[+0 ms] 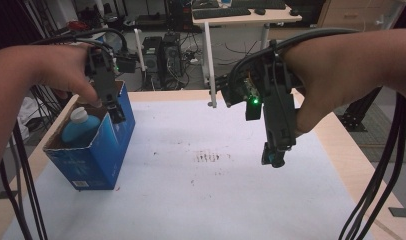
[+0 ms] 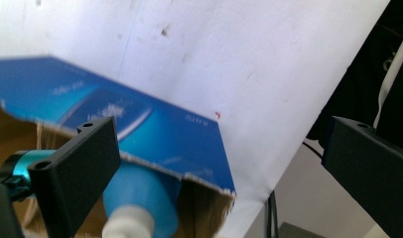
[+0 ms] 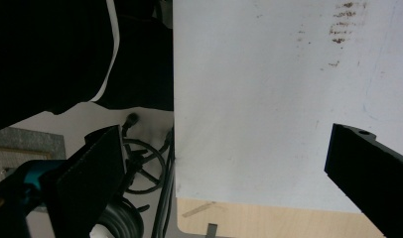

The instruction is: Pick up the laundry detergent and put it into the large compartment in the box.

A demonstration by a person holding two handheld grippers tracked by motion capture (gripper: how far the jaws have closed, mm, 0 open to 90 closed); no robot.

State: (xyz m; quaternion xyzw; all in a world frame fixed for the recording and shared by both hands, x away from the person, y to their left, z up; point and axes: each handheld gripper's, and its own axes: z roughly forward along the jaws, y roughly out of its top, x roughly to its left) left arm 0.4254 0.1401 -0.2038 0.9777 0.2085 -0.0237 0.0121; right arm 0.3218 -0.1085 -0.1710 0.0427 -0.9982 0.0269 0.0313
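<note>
An open-topped blue cardboard box (image 1: 98, 155) stands at the left of the white sheet. Inside it lies a blue bottle (image 1: 80, 129) with a white cap (image 1: 79, 114). My left gripper (image 1: 115, 114) hangs over the box's far right rim, tips at the opening. In the left gripper view its jaws stand wide apart, so my left gripper (image 2: 222, 168) is open. Below it are the box wall (image 2: 155, 134), the bottle (image 2: 140, 196) and the cap (image 2: 127, 225). My right gripper (image 1: 274, 159) hovers above the sheet's right half. Here too my right gripper (image 3: 229, 173) is open and holds nothing.
The white sheet (image 1: 201, 195) covers most of the wooden table (image 1: 358, 170). A brown smear (image 1: 208, 157) marks its middle. Black cables (image 1: 386, 185) trail off the right side. Past the table's far edge stand a desk (image 1: 241, 17) and computer towers (image 1: 161, 55).
</note>
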